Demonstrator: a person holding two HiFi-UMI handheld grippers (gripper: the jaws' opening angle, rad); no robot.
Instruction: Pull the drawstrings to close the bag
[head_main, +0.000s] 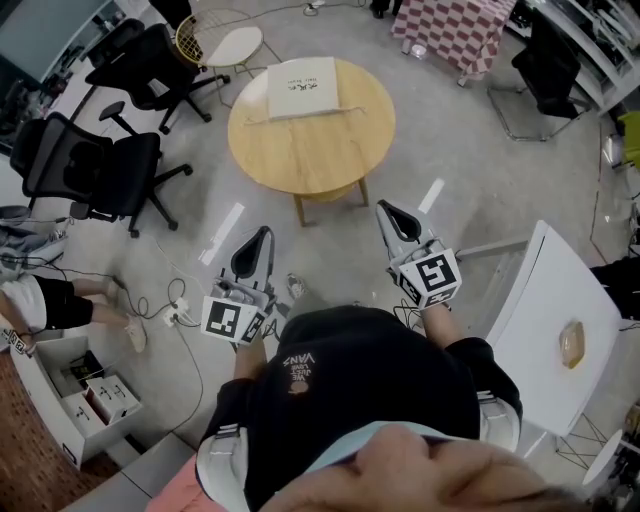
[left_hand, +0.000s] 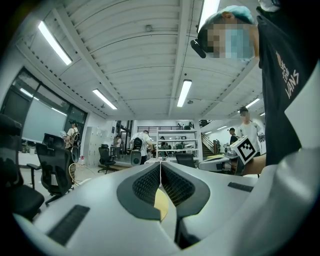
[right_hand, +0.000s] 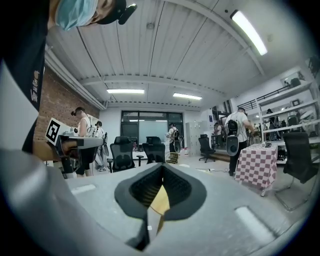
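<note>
Left hand: I hold the left tongs (head_main: 262, 236) low in front of my waist. They lie level, marker cube towards me, tips aimed at the round wooden table (head_main: 330, 160).
Right hand: the right tongs (head_main: 386, 209) are level too, just beside the left and a little further ahead. The two sets lean slightly towards each other at the tips.
Left tongs, state: pressed together, the ribbed pads meeting in one line, with nothing between them.
Right tongs, state: pressed together as well, pads closed on themselves and holding nothing.
Bag: what I take for the bag (head_main: 303, 88) is a flat white thing with dark print. It lies at the table's far edge, well apart from both tips.
Ahead: bare grey floor (head_main: 330, 245) lies between my tips and the table's near rim, and the table's legs stand under that rim.
Left side: black office chairs (head_main: 95, 165) stand near the table. Cables (head_main: 165, 305) trail over the floor beside a seated person's legs (head_main: 45, 300).
Right side: the near corner of a white desk (head_main: 545, 300) comes close to my right elbow.
Far right: a checked table (head_main: 450, 30) stands beyond the round one.
</note>
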